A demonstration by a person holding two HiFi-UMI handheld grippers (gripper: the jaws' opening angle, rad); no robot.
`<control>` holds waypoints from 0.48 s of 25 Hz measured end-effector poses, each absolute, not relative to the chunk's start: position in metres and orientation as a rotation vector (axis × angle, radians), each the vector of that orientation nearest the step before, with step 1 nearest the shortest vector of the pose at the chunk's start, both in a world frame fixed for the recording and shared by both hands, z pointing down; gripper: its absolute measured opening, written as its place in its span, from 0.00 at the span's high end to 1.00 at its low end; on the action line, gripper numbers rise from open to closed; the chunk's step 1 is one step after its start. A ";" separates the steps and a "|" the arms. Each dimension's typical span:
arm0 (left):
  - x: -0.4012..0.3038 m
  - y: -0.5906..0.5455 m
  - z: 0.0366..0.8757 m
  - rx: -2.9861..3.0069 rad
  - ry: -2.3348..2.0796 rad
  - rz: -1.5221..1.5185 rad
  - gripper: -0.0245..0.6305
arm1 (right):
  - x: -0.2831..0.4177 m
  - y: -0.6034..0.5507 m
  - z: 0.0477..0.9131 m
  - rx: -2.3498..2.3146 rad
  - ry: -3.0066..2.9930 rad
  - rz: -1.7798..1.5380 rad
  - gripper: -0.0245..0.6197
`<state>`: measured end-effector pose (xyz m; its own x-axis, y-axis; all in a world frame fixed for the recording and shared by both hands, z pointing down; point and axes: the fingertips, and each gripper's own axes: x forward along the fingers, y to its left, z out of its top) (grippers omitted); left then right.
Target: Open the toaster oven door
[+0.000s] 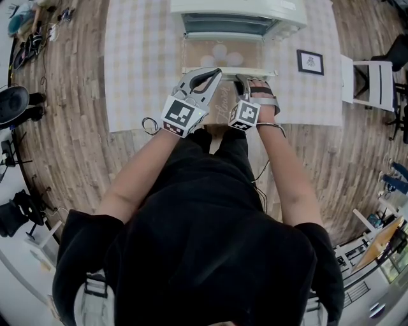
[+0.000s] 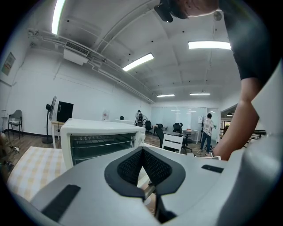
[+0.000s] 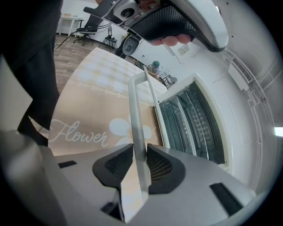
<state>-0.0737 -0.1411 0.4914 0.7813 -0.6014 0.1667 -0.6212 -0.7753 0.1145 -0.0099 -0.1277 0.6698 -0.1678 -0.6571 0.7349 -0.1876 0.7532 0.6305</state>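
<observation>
A white toaster oven (image 1: 237, 18) stands at the back of the table, its glass door (image 1: 223, 55) swung down toward me. In the right gripper view the oven's cavity (image 3: 194, 123) with its racks lies open. My right gripper (image 3: 139, 152) is shut on the door handle (image 3: 136, 110), a pale bar that runs between its dark pads. In the head view the right gripper (image 1: 245, 80) sits at the door's front edge. My left gripper (image 1: 208, 77) hovers just to its left, shut on nothing. The left gripper (image 2: 142, 152) points about level at the oven (image 2: 97, 137).
A chequered cloth (image 1: 140, 63) covers the table, with a beige "Flower" runner (image 3: 84, 128) under the door. A small framed picture (image 1: 310, 62) lies right of the oven. A white chair (image 1: 376, 79) stands beyond the table's right edge. People stand far off in the room (image 2: 207, 132).
</observation>
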 end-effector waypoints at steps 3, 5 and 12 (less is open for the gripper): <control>-0.075 -0.142 0.494 2.808 -0.968 0.193 0.94 | -0.009 -0.127 0.672 0.679 -1.716 -0.491 0.78; -0.076 -0.143 0.495 2.810 -0.968 0.186 0.94 | -0.009 -0.128 0.672 0.692 -1.714 -0.501 0.78; -0.073 -0.143 0.503 2.797 -0.960 0.197 0.94 | -0.009 -0.126 0.680 0.714 -1.724 -0.517 0.77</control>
